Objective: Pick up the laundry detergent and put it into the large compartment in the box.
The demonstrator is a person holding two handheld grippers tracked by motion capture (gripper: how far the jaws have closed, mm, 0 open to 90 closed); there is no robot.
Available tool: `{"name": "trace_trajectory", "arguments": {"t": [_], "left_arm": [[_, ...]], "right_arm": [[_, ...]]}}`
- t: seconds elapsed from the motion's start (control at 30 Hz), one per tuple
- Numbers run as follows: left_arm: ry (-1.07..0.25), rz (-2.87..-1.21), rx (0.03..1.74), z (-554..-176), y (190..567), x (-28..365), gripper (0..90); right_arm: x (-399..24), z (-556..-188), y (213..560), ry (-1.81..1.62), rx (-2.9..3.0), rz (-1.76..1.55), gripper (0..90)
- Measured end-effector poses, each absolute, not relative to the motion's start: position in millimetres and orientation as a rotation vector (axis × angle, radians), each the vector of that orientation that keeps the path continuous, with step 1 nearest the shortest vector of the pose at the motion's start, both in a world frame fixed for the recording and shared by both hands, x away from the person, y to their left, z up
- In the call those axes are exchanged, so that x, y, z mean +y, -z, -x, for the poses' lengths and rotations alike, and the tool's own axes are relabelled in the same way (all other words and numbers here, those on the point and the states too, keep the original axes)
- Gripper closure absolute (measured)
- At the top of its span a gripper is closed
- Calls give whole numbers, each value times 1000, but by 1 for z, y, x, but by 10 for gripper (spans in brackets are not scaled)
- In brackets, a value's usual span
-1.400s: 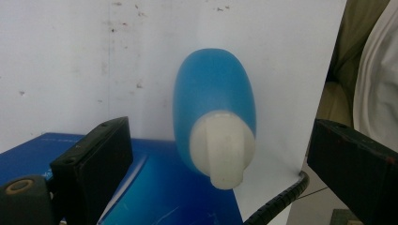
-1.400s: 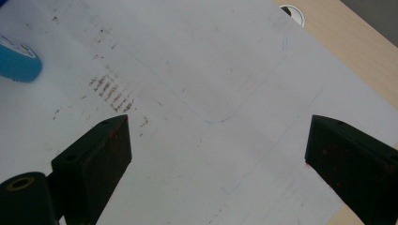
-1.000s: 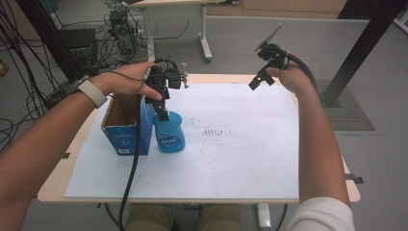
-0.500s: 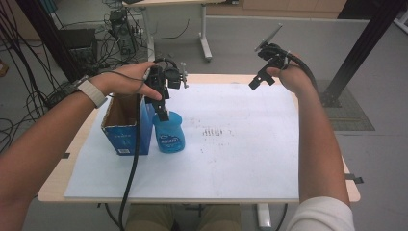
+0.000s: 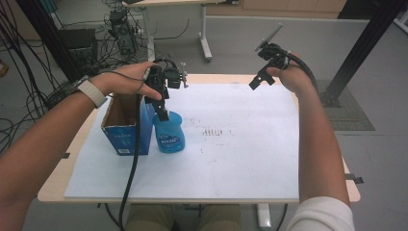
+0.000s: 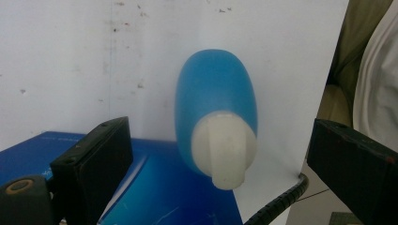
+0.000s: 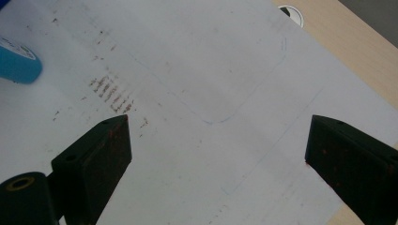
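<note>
A blue bottle [image 5: 169, 135] with a white cap [image 6: 220, 150] stands upright on the white paper, right beside an open blue cardboard box [image 5: 123, 126]. My left gripper [image 5: 161, 107] hovers just above the bottle's top. In the left gripper view its jaws [image 6: 219, 139] stand wide apart on either side of the cap without touching it. My right gripper [image 5: 259, 80] is raised over the table's far right edge, open, with nothing between its fingers [image 7: 218, 140]. The bottle's base [image 7: 16, 63] shows at the upper left of the right gripper view.
White paper [image 5: 231, 159] covers most of the wooden table [image 5: 346, 178], with dark smudges [image 5: 214, 132] at its middle. A cable hole [image 7: 293, 9] lies in the far table corner. Cables, equipment and another table's legs stand on the floor beyond.
</note>
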State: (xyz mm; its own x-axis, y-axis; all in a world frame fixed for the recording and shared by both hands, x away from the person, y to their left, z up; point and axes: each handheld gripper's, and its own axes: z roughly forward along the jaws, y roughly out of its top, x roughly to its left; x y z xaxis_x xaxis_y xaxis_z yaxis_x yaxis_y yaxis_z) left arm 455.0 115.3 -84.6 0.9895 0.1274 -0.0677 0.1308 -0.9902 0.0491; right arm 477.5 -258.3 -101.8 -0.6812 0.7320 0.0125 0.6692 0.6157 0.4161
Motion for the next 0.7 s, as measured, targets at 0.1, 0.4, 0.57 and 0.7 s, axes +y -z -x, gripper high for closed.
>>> {"name": "trace_trajectory", "arguments": {"t": [0.1, 0.4, 0.57, 0.7], "left_arm": [[98, -3079, 198, -455, 85, 115, 75], [98, -3075, 187, -455, 85, 115, 75], [98, -3077, 185, -455, 85, 115, 75], [94, -3077, 191, -454, 86, 115, 75]], "right_arm": [[-258, -478, 102, -588, 2680, -1168, 73], [-259, -477, 101, -588, 2675, -1175, 73], [-259, -477, 101, -588, 2676, -1174, 73], [-259, -477, 101, -590, 2676, -1176, 73]]}}
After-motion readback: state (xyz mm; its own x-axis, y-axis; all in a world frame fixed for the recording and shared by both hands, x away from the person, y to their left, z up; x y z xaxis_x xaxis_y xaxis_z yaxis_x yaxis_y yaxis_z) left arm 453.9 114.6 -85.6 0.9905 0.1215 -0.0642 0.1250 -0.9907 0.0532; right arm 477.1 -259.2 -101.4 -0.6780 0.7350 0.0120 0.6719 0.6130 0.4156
